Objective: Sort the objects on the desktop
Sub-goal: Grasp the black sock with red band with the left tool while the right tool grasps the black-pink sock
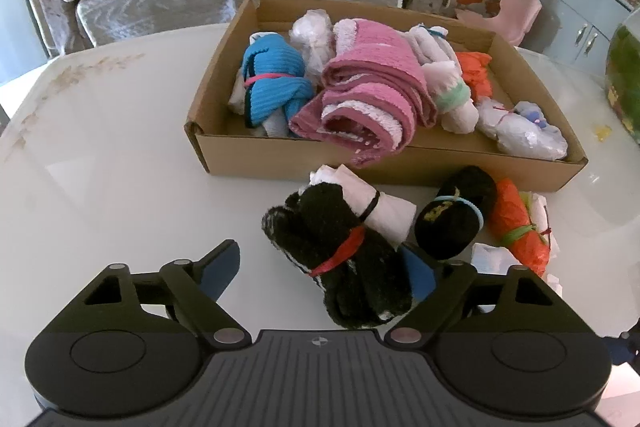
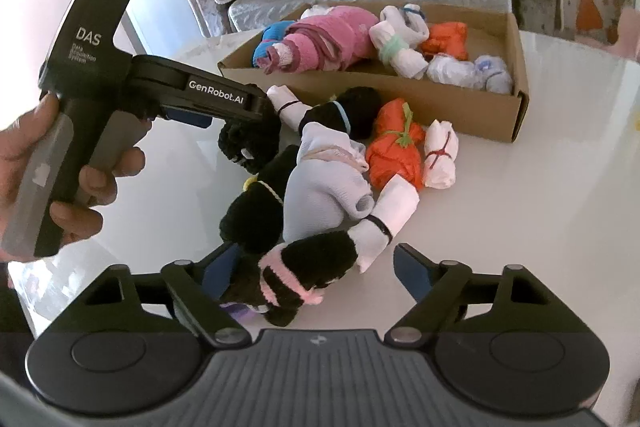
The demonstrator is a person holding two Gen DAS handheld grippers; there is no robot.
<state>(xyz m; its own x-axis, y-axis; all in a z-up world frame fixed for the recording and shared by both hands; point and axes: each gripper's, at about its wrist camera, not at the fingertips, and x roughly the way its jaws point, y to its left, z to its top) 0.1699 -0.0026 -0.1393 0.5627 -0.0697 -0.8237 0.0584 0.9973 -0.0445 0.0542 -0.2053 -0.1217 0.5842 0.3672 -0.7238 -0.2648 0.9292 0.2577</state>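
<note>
Left wrist view: the left gripper (image 1: 320,263) stands with its jaws apart over a white table (image 1: 120,167). A black bundle with a red band (image 1: 340,259) lies between the fingers, against the right one and clear of the left, so it is not clamped. Beyond it sits a cardboard box (image 1: 384,163) holding a pink towel roll (image 1: 372,91), a blue bundle (image 1: 276,83) and white and orange bundles. A black roll with a blue band (image 1: 456,215) and an orange bundle (image 1: 516,223) lie on the table in front of the box.

Right wrist view: the right gripper (image 2: 316,267) is also spread, with a black bundle with a pink band (image 2: 304,275) touching its left finger only. This view alone shows a hand (image 2: 48,163) on the left gripper's handle, printed "DAS", "Data Acquisition System" and "GenRobot.AI", plus a pale blue sock bundle (image 2: 324,187).
</note>
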